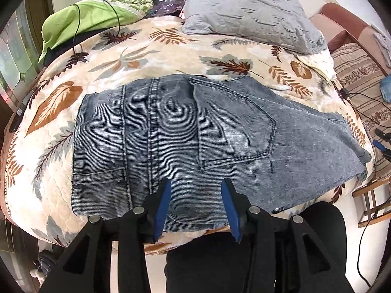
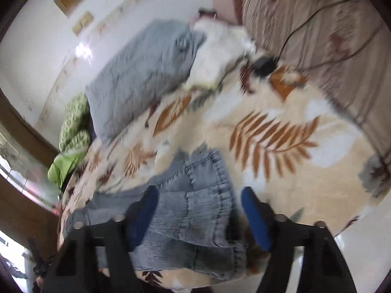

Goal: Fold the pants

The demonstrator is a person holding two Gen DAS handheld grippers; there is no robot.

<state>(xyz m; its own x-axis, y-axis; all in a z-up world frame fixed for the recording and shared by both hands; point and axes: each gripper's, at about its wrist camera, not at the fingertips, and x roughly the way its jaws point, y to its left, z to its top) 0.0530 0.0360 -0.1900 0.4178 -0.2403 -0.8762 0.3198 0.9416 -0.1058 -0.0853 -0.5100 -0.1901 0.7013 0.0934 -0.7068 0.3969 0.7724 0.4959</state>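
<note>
No readable text — perhaps lost to blur

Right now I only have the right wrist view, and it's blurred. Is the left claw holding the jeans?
Observer: No. The left claw is open over the jeans near their front edge, with nothing pinched between its pads.
Operator: Which side of the jeans faces up?
Observer: The back. A stitched back pocket faces up.
Operator: Is anything lying on them?
Observer: Nothing. The grey pillow sits apart, beyond them on the leaf-print blanket.
</note>
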